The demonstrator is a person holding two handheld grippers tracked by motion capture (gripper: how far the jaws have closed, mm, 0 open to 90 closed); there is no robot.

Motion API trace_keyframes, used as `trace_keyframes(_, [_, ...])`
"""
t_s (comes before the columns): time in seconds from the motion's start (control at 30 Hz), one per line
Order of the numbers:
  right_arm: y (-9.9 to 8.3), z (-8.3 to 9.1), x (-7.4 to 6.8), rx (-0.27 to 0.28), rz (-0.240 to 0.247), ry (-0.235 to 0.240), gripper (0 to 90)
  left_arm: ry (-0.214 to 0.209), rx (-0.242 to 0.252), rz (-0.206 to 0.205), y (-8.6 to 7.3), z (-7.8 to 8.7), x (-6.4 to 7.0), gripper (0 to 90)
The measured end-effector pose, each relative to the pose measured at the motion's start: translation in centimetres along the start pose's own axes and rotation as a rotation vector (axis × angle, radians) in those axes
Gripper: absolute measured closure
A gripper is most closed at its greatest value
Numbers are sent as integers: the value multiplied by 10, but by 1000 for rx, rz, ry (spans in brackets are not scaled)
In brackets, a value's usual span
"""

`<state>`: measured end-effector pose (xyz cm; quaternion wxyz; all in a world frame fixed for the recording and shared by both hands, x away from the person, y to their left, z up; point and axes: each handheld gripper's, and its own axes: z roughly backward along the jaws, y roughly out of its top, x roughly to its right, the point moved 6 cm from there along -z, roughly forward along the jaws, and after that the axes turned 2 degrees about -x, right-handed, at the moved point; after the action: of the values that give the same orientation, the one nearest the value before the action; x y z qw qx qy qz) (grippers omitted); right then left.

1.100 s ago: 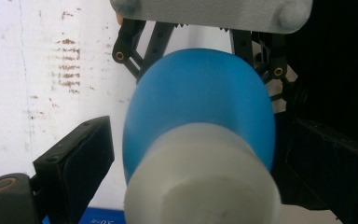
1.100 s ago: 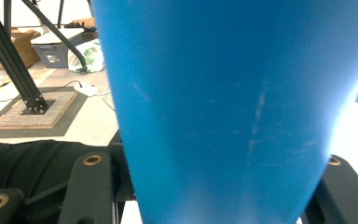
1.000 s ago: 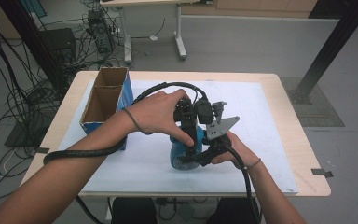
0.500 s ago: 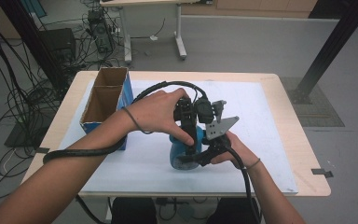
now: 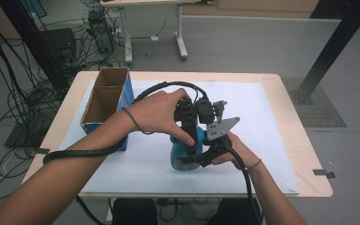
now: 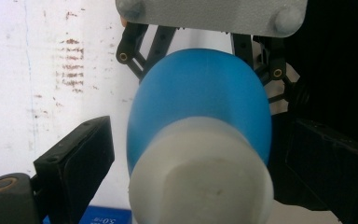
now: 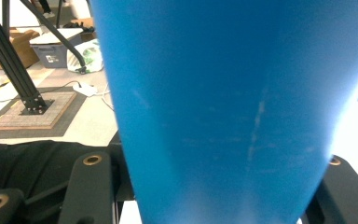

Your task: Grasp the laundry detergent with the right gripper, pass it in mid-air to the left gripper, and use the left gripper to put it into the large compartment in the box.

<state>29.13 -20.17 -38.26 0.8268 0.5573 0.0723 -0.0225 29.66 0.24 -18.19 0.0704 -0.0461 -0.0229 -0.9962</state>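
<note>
Your right gripper [image 5: 194, 161] has its jaws clamped on the body of the blue plastic bottle with a white cap [image 5: 182, 154], which stands near the front centre of the white sheet [image 5: 272, 140]. Your left gripper [image 5: 191, 140] comes from above, jaws apart either side of the cap [image 6: 200, 186], not yet gripping. Risk: closing off-centre may tip or twist the bottle in the right grip. The open cardboard box [image 5: 104, 101] stands at 10 o'clock from the bottle, apart.
</note>
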Motion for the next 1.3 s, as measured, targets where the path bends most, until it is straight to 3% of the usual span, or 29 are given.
trace_keyframes(1.3, [2,-3,1,9,0,7,427,-14,5,10,-3,-2,-2,78])
